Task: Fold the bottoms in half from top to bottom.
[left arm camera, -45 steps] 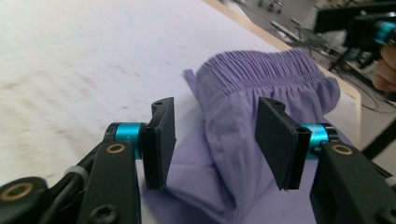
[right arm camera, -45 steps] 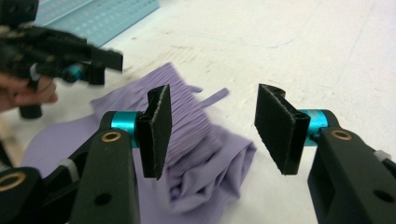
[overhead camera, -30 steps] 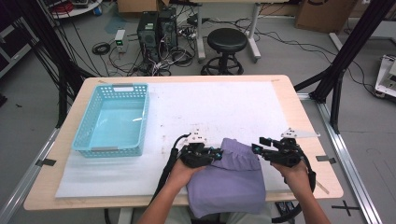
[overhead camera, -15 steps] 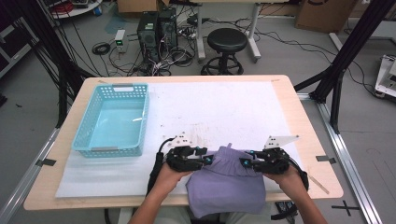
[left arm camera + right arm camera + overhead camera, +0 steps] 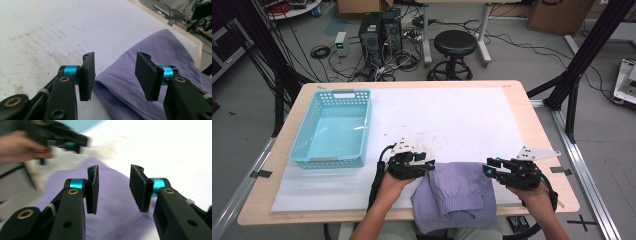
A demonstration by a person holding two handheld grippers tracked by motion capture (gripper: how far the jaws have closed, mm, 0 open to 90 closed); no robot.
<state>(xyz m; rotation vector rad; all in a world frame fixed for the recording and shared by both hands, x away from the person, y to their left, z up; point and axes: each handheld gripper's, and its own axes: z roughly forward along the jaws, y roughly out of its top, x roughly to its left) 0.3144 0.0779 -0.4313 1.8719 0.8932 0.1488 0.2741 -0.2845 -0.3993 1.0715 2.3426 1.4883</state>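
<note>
Where the white mat (image 5: 452, 120) covers the wooden table (image 5: 532, 100), it runs out ahead of both grippers. Teal basket (image 5: 334, 128) sits on it, well apart from the left gripper (image 5: 428, 166), off to that gripper's outer side and farther up the table. Purple garment (image 5: 457, 192) lies folded between the two grippers at the near edge, its lower part hanging over the table lip toward the person.

Left gripper: just beside the garment's left top corner. In the left gripper view (image 5: 115, 75) the jaws have just been opening; they stand apart, pads clear of the cloth, with the folded edge (image 5: 107, 85) lying below and beyond the gap.

Right gripper (image 5: 488, 168): at the garment's right top corner, tips pointing inward toward the left one. Its jaws (image 5: 113, 190) have just been opening too; parted, nothing pinched, purple cloth spread underneath. Frame is blurred there.
</note>
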